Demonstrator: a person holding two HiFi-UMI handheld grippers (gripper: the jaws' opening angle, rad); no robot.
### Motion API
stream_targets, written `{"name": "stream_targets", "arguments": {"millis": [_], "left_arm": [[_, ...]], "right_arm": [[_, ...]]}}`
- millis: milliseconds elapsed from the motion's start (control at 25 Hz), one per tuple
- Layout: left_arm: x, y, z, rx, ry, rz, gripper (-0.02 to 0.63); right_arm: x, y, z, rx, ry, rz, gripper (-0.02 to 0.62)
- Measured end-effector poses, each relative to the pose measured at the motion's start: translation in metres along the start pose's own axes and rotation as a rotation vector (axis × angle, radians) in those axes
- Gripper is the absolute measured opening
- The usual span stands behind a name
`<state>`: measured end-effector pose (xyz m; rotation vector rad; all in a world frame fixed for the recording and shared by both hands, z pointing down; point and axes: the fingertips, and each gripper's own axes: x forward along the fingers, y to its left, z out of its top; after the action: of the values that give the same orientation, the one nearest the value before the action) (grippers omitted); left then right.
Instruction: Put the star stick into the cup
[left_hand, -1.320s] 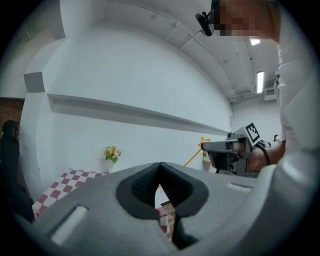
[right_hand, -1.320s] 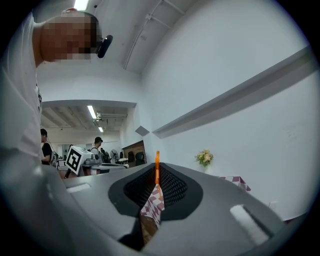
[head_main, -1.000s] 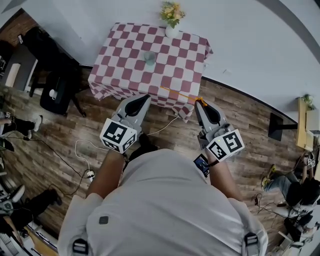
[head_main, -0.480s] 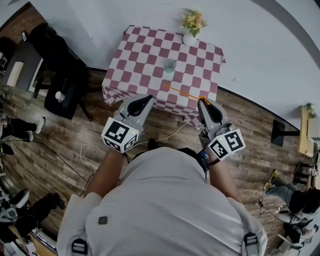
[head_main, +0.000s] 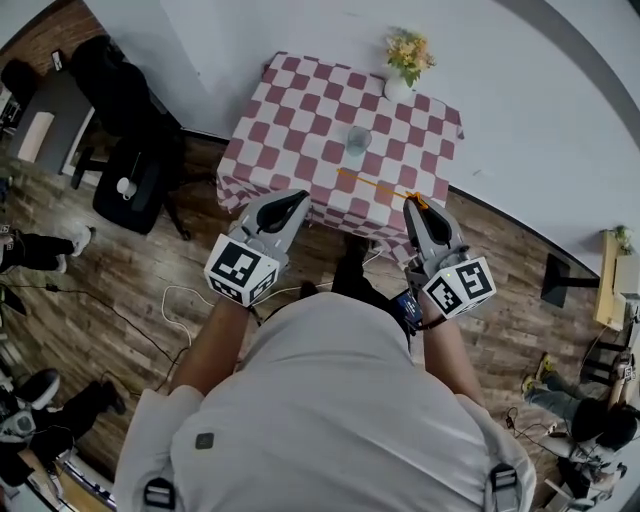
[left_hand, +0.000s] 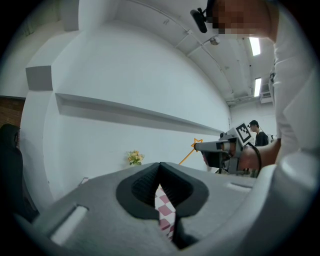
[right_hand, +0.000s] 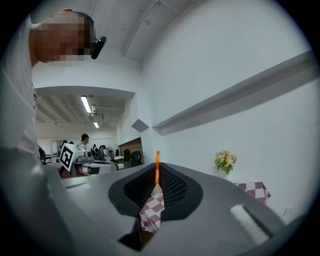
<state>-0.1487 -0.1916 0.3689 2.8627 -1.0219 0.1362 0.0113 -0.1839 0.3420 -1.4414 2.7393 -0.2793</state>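
Observation:
The star stick (head_main: 380, 186) is a thin orange rod, and my right gripper (head_main: 411, 203) is shut on one end of it at the table's near edge. The rod reaches left over the red-and-white checkered table (head_main: 300, 100). A pale glass cup (head_main: 358, 140) stands upright mid-table, just beyond the stick's free end. In the right gripper view the stick (right_hand: 157, 165) rises from between the closed jaws. My left gripper (head_main: 297, 197) is shut and holds nothing, level with the table's near-left edge. The left gripper view shows the star tip (left_hand: 196, 144) ahead of the right gripper (left_hand: 220, 146).
A white vase of yellow flowers (head_main: 405, 58) stands at the table's far edge against the wall. A black chair and bags (head_main: 125, 120) sit left of the table. Cables (head_main: 185, 300) lie on the wooden floor. People sit at the view's edges.
The table has slid rightward and closer in the head view as the person steps toward it. Both grippers keep their pose, the right still holding the stick.

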Motion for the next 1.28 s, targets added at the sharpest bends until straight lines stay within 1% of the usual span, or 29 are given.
{"name": "stream_targets", "arguments": {"millis": [200, 400, 640, 920, 1080, 1280], "left_arm": [[0.005, 0.015, 0.000, -0.011, 0.002, 0.029, 0.003], [0.016, 0.030, -0.003, 0.002, 0.024, 0.051, 0.003], [0.044, 0.050, -0.005, -0.019, 0.033, 0.070, 0.003], [0.087, 0.068, -0.011, -0.053, 0.056, 0.088, 0.003], [0.108, 0.077, -0.020, -0.080, 0.078, 0.098, 0.003], [0.131, 0.085, -0.033, -0.123, 0.102, 0.099, 0.003]], "right_arm": [[0.021, -0.017, -0.003, 0.016, -0.007, 0.015, 0.028], [0.044, -0.035, -0.002, 0.028, -0.019, 0.027, 0.028], [0.067, -0.066, 0.000, 0.037, -0.005, 0.038, 0.028], [0.095, -0.112, -0.006, 0.049, 0.042, 0.046, 0.028], [0.107, -0.138, -0.018, 0.070, 0.071, 0.050, 0.028], [0.119, -0.162, -0.031, 0.082, 0.121, 0.049, 0.028]]}}
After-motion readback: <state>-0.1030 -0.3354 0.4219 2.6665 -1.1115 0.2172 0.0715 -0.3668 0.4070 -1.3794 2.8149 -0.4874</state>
